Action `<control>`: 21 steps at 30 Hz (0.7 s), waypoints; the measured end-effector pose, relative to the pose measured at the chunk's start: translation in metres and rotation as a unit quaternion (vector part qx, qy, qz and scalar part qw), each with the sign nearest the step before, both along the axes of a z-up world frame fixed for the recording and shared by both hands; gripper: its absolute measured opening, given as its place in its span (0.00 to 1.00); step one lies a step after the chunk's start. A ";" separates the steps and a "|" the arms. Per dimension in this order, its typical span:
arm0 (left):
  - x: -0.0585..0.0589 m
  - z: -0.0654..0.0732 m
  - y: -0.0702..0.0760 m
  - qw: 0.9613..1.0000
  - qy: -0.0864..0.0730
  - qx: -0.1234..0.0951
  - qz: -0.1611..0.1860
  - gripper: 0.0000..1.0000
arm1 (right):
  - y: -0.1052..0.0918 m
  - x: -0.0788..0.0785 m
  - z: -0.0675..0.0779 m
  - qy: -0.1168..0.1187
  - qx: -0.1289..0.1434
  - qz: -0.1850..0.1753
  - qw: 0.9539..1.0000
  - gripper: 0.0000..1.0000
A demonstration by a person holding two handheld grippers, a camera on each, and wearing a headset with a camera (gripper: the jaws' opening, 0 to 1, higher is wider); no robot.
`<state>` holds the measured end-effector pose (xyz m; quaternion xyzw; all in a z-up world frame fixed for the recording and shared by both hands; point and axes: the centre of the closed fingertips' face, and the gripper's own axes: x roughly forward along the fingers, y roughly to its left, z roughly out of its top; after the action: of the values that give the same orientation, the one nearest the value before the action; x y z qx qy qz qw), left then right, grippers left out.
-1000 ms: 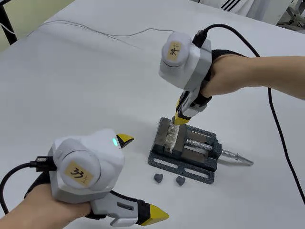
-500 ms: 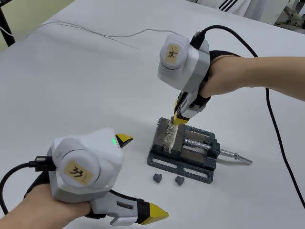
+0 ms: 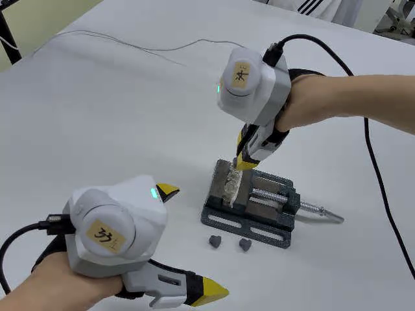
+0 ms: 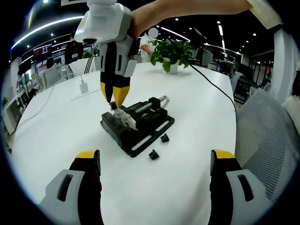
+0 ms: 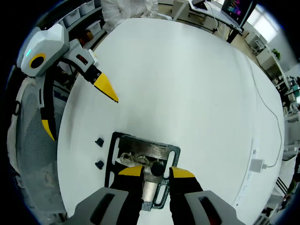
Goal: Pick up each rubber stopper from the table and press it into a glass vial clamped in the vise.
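Note:
A dark vise [image 3: 254,206] stands on the white table [image 3: 117,116] with clear glass vials [image 3: 229,184] clamped in its jaws. My right gripper [image 3: 244,162] points down over the vials, shut on a dark rubber stopper [image 5: 157,168] that sits at the mouth of one vial [image 5: 140,162]. In the left gripper view the same gripper [image 4: 113,96] shows above the vise [image 4: 138,124]. Two loose stoppers [image 3: 214,241] [image 3: 245,245] lie in front of the vise. My left gripper [image 3: 192,240] hovers open near the table's front, left of them.
The vise's screw handle [image 3: 321,212] sticks out to the right. A thin grey cable [image 3: 130,44] crosses the far table, and a black cable [image 3: 382,181] trails from the right gripper. A potted plant [image 4: 171,52] stands at the table's far end.
The right gripper has tilted slightly over the vise while its tips stay at the vials. The left gripper has held still.

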<state>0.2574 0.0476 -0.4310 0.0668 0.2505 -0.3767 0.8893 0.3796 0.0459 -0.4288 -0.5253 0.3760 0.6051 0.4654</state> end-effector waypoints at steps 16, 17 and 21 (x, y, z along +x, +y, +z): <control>0.000 -0.002 0.003 1.000 0.002 0.000 0.004 0.97 | -0.001 0.005 0.011 0.059 0.039 -0.041 0.997 0.05; 0.000 -0.003 0.003 1.000 0.003 -0.001 0.004 0.97 | -0.001 0.006 0.010 0.060 0.038 -0.041 0.997 0.05; 0.000 -0.004 0.003 1.000 0.005 -0.001 0.004 0.97 | 0.000 0.004 0.007 0.065 0.037 -0.042 0.996 0.02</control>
<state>0.2569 0.0509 -0.4350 0.0629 0.2550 -0.3736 0.8896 0.3840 0.0462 -0.4223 -0.4508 0.4045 0.6312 0.4845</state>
